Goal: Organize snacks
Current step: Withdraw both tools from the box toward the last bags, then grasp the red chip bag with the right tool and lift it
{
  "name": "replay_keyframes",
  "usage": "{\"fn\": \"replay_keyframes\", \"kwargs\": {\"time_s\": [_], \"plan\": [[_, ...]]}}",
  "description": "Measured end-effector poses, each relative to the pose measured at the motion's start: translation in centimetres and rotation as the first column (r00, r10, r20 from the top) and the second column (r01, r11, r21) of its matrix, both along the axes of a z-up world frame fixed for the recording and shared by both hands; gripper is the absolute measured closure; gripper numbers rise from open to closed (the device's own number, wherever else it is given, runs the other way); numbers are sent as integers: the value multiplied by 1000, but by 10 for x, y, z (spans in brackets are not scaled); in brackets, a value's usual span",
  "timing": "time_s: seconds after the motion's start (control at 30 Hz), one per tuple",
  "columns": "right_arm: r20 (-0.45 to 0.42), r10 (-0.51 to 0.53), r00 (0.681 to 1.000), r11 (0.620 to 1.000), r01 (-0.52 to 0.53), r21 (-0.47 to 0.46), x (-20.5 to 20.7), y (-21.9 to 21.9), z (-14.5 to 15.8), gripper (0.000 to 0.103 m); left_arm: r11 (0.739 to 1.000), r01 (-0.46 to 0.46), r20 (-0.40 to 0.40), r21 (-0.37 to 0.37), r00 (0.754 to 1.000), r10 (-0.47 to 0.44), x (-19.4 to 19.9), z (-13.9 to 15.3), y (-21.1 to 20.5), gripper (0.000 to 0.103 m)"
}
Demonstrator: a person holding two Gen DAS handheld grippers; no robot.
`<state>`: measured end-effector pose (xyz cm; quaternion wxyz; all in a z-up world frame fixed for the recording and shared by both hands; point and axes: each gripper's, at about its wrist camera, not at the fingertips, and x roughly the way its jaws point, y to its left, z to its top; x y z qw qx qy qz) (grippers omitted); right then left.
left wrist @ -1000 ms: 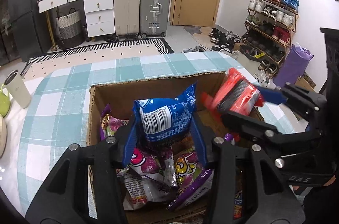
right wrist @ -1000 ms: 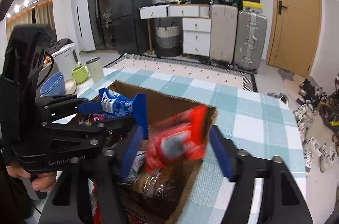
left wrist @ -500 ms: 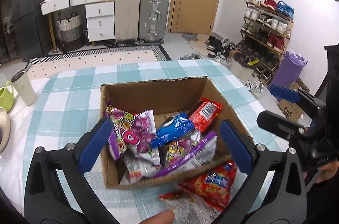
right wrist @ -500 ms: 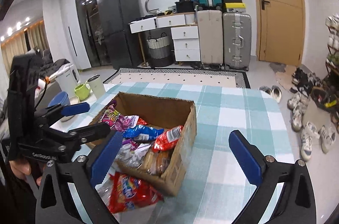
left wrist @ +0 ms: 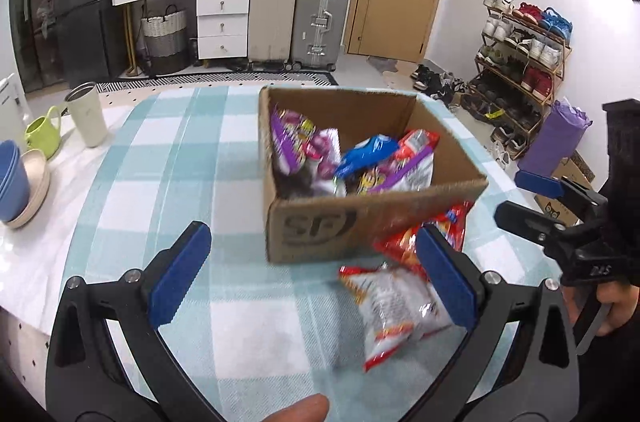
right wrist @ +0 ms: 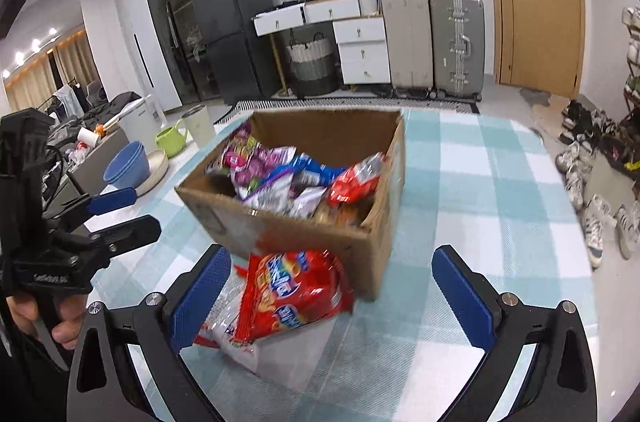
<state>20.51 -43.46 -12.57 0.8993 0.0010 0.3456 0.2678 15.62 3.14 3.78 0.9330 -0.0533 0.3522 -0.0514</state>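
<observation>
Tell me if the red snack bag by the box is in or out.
Out: the red snack bag lies on the tablecloth against the cardboard box.

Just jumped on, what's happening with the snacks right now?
A person holds two grippers over the checked tablecloth. Both the left gripper and the right gripper are open and empty. The cardboard box holds several snack packets. A red snack bag and a white-and-red packet lie outside it on the table.
</observation>
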Motion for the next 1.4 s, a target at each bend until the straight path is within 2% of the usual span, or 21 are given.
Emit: {"fn": "replay_keyframes", "kwargs": {"time_s": [0.37, 0.43, 0.57, 0.7, 0.87, 1.07, 1.13, 1.2, 1.27, 1.4], "plan": [[-105, 14, 994, 999, -17, -32, 6, 24, -49, 1, 999, -22, -58, 42, 998, 25, -28, -38, 10, 1], [-116, 11, 993, 1000, -14, -23, 8, 26, -53, 1, 1000, -21, -77, 20, 997, 23, -27, -43, 13, 1], [-138, 4, 990, 1000, -6, -12, 14, 29, -59, 1, 999, -47, -90, 23, 995, 48, -22, -49, 20, 1], [-163, 1, 987, 1000, 3, 20, 22, 32, -64, 1, 998, -60, -99, -26, 993, 57, -15, -47, 25, 1], [-205, -12, 979, 999, 23, 49, 32, 34, -69, 1, 997, -76, -97, -23, 993, 74, -12, -46, 19, 1], [-216, -41, 976, 997, 53, 50, 40, 39, -70, 1, 998, -66, -108, -22, 992, 64, -10, -50, 16, 1], [-229, -63, 971, 996, 75, 46, 45, 37, -73, 5, 997, -70, -113, -29, 991, 67, -10, -51, 18, 1], [-232, -74, 970, 996, 85, 40, 46, 36, -74, 13, 997, -72, -115, -26, 991, 68, -9, -52, 18, 1], [-232, -86, 969, 995, 96, 34, 47, 32, -76, 26, 997, -74, -117, -25, 991, 70, -8, -54, 18, 1], [-246, -74, 967, 993, 94, 69, 45, 18, -80, 36, 997, -68, -121, -24, 991, 65, -8, -56, 16, 1]]}}
